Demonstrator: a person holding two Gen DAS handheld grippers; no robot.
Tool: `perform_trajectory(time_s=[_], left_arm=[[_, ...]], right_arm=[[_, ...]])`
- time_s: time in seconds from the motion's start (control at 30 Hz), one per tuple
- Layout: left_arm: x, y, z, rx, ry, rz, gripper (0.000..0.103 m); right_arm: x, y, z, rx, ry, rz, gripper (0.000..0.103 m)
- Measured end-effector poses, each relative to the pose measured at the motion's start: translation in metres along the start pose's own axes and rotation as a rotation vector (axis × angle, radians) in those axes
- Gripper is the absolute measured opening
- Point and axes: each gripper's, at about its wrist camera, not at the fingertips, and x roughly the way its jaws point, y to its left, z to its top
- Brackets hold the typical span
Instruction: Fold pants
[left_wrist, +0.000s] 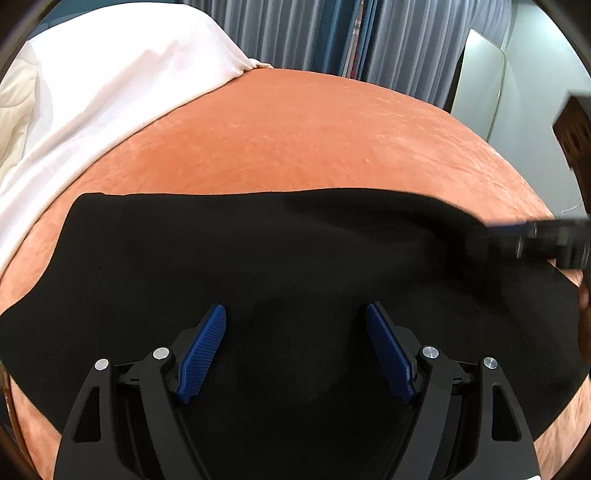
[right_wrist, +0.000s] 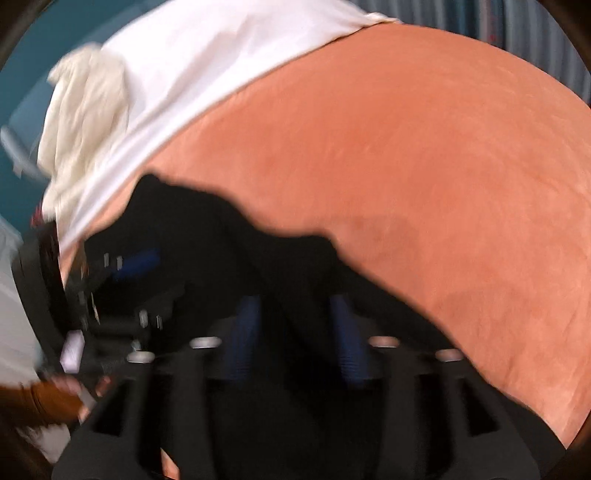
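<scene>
Pants half-handled, one claw idle above them

Pants (left_wrist: 277, 258), black and spread wide, fill the lower half of the left wrist view, lying on the orange bedspread (left_wrist: 314, 140). The left gripper (left_wrist: 295, 317) hovers over them near the bottom centre, blue pads spread well apart and holding nothing. At the right edge the right gripper (left_wrist: 546, 240) shows as a dark blur at the cloth's far corner. White bedding (left_wrist: 110, 74) lies in the upper left.

From the right wrist view everything is smeared. The pants (right_wrist: 221, 240) bunch up from the lower centre toward the left, a fold rising between the blue pads of the right gripper (right_wrist: 295, 317); the pads look close and seem to pinch the cloth, though the blur leaves that uncertain. The left gripper (right_wrist: 133, 266) sits at lower left.

My worry: with only one end pinned and that hand apparently moving quickly, the slack fabric may drag, twist or slip free, leaving a crooked fold. The spread claw could also snag a loose layer.

No containers appear in either view.
</scene>
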Motion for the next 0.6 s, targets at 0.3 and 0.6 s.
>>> perform_trajectory(time_s=[0.3,0.6], left_arm=[[0.001,-0.003,-0.001,0.015,0.004,0.016,0.076],[0.001,-0.009,-0.002,0.033,0.009,0.039,0.077]], right_arm=[[0.040,-0.033,0.044,0.175,0.117,0.060,0.047],[0.048,-0.001,0.056,-0.056,0.075,-0.196,0.003]])
